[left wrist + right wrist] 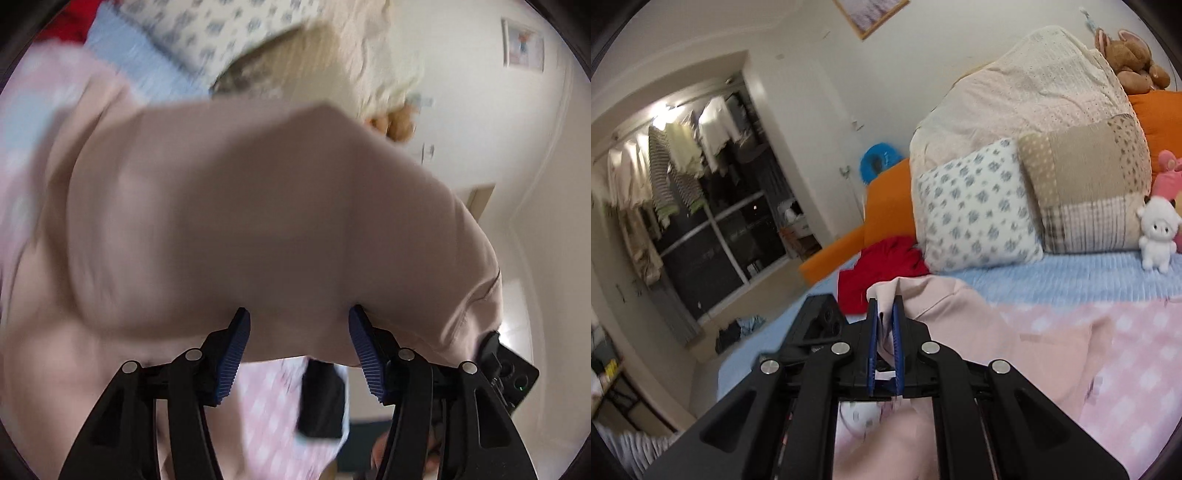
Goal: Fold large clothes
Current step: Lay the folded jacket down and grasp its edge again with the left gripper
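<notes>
A large pale pink garment (258, 221) fills the left wrist view, blurred and raised off the bed. My left gripper (299, 317) is open, its blue pads (236, 354) wide apart, and the cloth drapes over both fingertips. In the right wrist view my right gripper (885, 306) is shut on a fold of the same pink garment (960, 314), which trails to the right over the bed. Part of the other gripper's black body (820, 321) shows just left of it.
The bed has a pink checked blanket (1126, 350) and a blue sheet (1052, 280). A red garment (882, 266), patterned pillows (975, 210), a cream duvet (1027, 92) and plush toys (1156, 232) lie at its head. A window with hanging clothes (683, 162) is at left.
</notes>
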The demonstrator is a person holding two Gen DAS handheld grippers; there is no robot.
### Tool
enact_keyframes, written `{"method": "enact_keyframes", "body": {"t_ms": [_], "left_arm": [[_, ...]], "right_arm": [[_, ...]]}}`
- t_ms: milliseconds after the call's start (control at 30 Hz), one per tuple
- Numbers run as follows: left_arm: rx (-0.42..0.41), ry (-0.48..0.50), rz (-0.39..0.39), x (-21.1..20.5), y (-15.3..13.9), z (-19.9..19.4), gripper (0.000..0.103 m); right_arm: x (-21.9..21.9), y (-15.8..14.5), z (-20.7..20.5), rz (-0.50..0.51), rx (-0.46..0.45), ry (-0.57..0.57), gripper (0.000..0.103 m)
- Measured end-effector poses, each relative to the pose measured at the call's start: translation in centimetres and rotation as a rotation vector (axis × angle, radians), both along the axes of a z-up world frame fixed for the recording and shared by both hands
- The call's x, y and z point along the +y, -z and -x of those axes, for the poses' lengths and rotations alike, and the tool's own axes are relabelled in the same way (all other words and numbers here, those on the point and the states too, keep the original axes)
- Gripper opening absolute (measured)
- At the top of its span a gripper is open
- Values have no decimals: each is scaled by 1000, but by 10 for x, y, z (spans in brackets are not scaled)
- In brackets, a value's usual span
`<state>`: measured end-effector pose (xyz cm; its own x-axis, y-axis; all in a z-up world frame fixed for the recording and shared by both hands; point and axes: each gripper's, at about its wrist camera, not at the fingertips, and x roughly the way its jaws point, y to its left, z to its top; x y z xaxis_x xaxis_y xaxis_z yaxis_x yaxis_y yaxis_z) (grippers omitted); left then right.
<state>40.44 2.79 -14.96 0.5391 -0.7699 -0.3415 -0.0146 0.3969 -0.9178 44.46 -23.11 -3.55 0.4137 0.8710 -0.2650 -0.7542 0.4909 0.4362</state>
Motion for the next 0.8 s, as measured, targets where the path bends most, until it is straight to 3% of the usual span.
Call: {"method": "enact_keyframes", "body": {"t_ms": [100, 233, 300, 400, 567, 600, 633, 700, 733, 800], "left_arm": [[64, 58, -67, -1, 29, 43, 62], [140, 100, -59, 7, 70, 114, 62], [131, 92, -60, 13, 76, 144, 62], [62, 39, -86, 26, 60, 170, 62], [-139, -9, -201, 39, -17, 142, 67], [-168, -22, -238, 40, -29, 134, 70], [-199, -54, -338, 38, -43, 114, 70], [-240, -82, -386, 39, -53, 89, 69], [-222, -88, -407, 36, -53, 70, 67], [-224, -70, -360, 33, -47, 40, 62]], "right_arm": [[-5, 35, 42, 31, 4, -14, 8], [-16, 84, 78, 62, 43, 27, 8], [-17, 107, 92, 105, 55, 52, 8], [-8, 140, 111, 213, 75, 44, 8], [1, 173, 126, 321, 122, 59, 8], [1, 175, 129, 331, 121, 60, 8], [3, 178, 130, 348, 119, 61, 8], [5, 181, 134, 367, 121, 60, 8], [4, 180, 135, 365, 119, 64, 8], [-8, 164, 142, 321, 105, 71, 9]]}}
